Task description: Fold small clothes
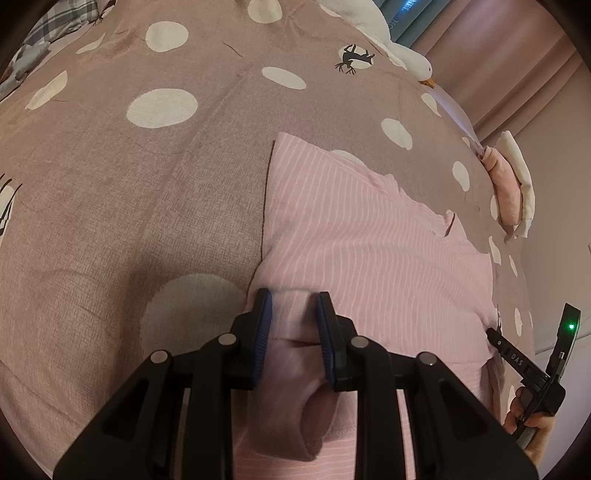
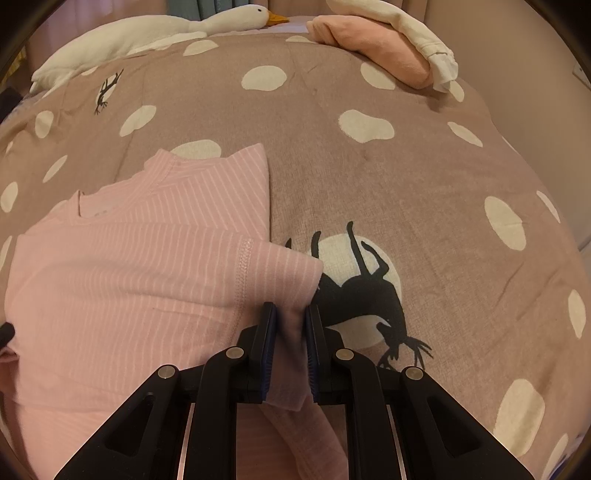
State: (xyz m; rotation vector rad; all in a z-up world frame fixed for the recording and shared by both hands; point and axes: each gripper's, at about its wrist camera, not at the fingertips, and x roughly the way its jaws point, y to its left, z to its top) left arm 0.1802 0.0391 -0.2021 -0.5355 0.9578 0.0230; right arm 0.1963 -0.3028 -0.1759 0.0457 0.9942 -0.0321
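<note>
A small pink shirt with thin white stripes (image 1: 369, 251) lies spread on the bed, its sleeves folded over its body; it also shows in the right wrist view (image 2: 129, 277). My left gripper (image 1: 293, 306) is shut on the shirt's near left edge, with bunched fabric between its blue pads. My right gripper (image 2: 290, 314) is shut on the shirt's near right edge, by a stitched hem. The right gripper's body and the hand that holds it show in the left wrist view (image 1: 532, 365).
The bed cover (image 2: 406, 166) is mauve with white spots and black animal prints. A white goose plush (image 2: 147, 29) lies at the far edge. Folded pink and white clothes (image 2: 388, 48) sit at the far right. A plaid cloth (image 1: 62, 22) lies far left.
</note>
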